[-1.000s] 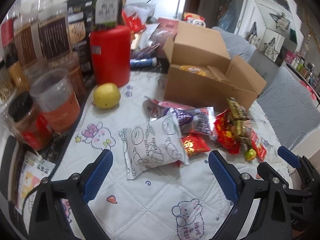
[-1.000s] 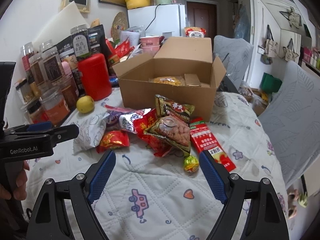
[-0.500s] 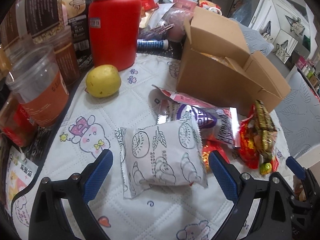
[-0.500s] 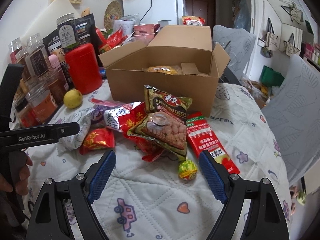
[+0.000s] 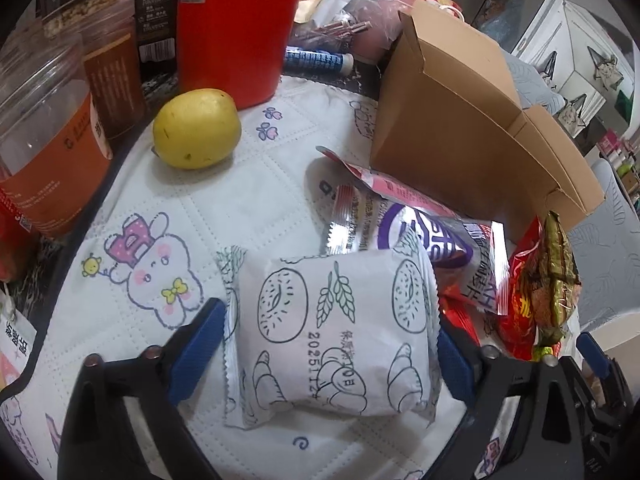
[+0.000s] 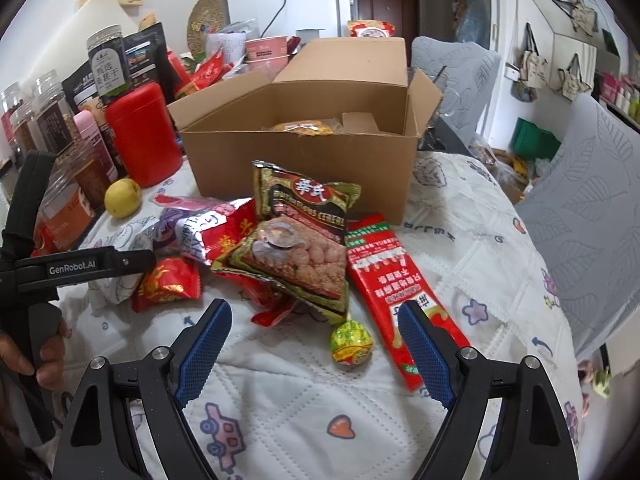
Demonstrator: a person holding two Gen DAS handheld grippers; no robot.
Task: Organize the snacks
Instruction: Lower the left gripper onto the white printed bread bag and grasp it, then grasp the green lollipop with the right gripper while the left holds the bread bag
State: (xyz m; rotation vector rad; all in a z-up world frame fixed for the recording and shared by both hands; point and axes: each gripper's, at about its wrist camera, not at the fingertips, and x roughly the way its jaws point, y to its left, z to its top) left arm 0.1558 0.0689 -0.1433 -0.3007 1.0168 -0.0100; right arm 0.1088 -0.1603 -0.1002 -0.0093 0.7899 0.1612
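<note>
At the far left stands a row of clear plastic jars (image 5: 52,148) with brown and orange contents, and beside them a red canister (image 5: 236,28) on the dark edge of the table. A yellow lemon (image 5: 197,129) rests just in front of the canister on the white quilted cloth (image 5: 248,200) printed with cartoon figures. The left gripper (image 5: 326,354) points steeply down at a white bread packet (image 5: 332,336) printed with pastry drawings; the packet lies flat on the cloth between the blue pads, and the jaws are closing on it. The left pad touches the crimped edge of the wrapper, and the right pad is at its other side, though firm pressure cannot be confirmed. Just beyond the packet lies a silver and purple snack bag (image 5: 424,236), partly over a pink-edged wrapper. Behind that stands an open cardboard box (image 6: 304,152), flaps up, with a yellow packet visible inside. In front of the box a heap of snacks rests on the cloth: a small red packet (image 6: 168,284), a green cereal bag (image 6: 304,232) on top of red wrappers, a long red sachet (image 6: 396,280), and a round green-and-yellow candy (image 6: 352,344). The right gripper (image 6: 316,354) hovers above the cloth near the candy, jaws wide apart with nothing between them. A hand (image 6: 36,352) holds the left gripper's handle at the left edge of the right wrist view.
</note>
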